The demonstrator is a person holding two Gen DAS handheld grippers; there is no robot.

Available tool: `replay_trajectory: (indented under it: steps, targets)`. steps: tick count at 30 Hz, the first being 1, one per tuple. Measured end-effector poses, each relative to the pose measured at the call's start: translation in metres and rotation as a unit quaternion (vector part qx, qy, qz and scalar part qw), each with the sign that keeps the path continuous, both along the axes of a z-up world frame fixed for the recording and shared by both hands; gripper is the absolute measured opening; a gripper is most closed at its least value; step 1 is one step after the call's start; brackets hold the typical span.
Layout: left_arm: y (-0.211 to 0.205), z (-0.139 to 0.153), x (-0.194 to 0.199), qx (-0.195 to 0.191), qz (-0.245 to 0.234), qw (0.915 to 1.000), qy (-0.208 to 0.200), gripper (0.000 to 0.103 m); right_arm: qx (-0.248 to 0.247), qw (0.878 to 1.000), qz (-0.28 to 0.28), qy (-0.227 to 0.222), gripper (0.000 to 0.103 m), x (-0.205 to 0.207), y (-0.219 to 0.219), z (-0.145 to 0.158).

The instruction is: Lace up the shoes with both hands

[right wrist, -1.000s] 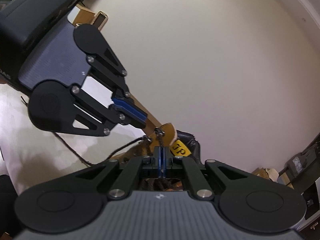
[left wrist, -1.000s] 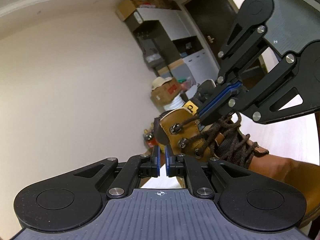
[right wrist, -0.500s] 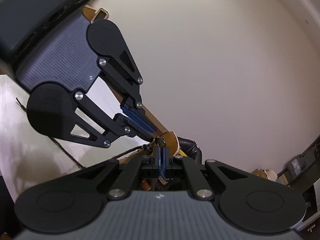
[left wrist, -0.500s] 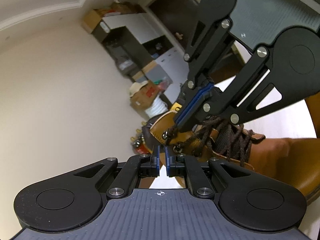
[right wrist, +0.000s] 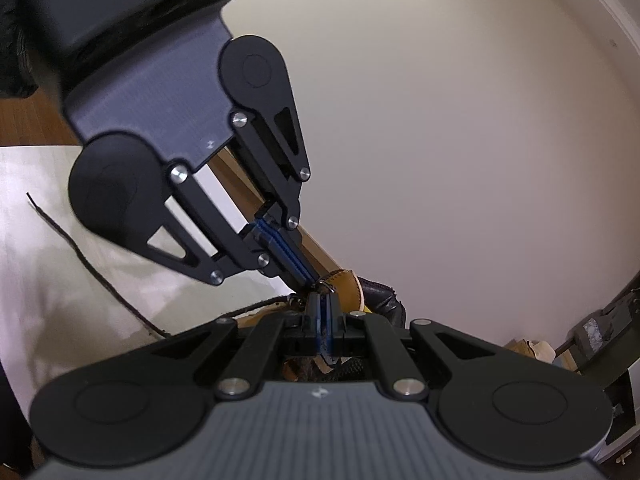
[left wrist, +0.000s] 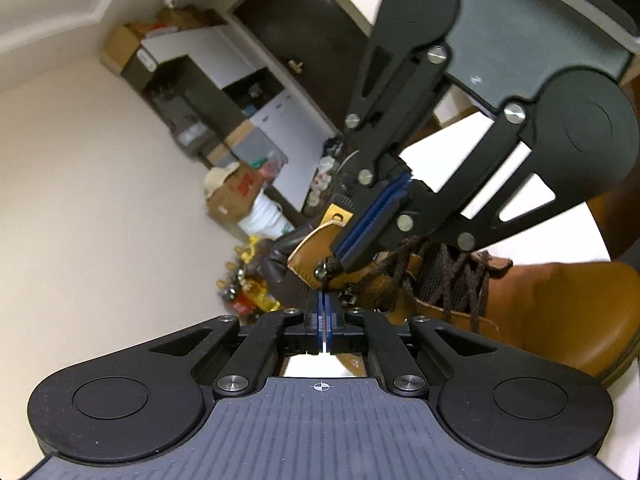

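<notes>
A tan leather boot (left wrist: 540, 308) with dark brown laces (left wrist: 452, 276) lies on a white surface. In the left wrist view my right gripper (left wrist: 334, 264) comes in from the upper right, shut on the lace at the top metal hook (left wrist: 321, 271). Just below that hook, my left gripper (left wrist: 323, 300) has its jaws closing, pads together on a short strand of lace. The right wrist view shows the left gripper (right wrist: 310, 278) meeting the right gripper (right wrist: 323, 300) tip to tip at the boot's collar (right wrist: 348, 284). A loose lace end (right wrist: 88, 264) trails across the table.
The white tabletop (right wrist: 40, 280) spreads out to the left of the boot. Behind it stand shelves, cardboard boxes (left wrist: 236, 192) and a dark door (left wrist: 304, 40). A bare cream wall (right wrist: 440, 120) fills the right wrist view.
The left gripper's jaws, apart before, have come together. It has rolled and slid closer to the top hook and the right gripper's tips. The right gripper has held still.
</notes>
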State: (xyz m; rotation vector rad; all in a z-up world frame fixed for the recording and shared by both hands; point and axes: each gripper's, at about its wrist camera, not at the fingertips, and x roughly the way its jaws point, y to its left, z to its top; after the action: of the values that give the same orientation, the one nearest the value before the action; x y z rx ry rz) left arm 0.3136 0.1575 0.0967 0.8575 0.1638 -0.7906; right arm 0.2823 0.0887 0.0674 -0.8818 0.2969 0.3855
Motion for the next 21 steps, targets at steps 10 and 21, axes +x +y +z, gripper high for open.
replay_trajectory:
  steps: [10, 21]
  targets:
    - [0.023, -0.031, 0.01, -0.058, 0.076, 0.9934, 0.064, 0.0, 0.028, 1.0, 0.009, 0.007, 0.013, -0.014, -0.012, -0.012]
    - [0.007, -0.003, 0.019, -0.077, 0.014, 0.9969, 0.006, 0.007, 0.014, 1.0, 0.003, -0.012, 0.003, 0.002, -0.001, -0.012]
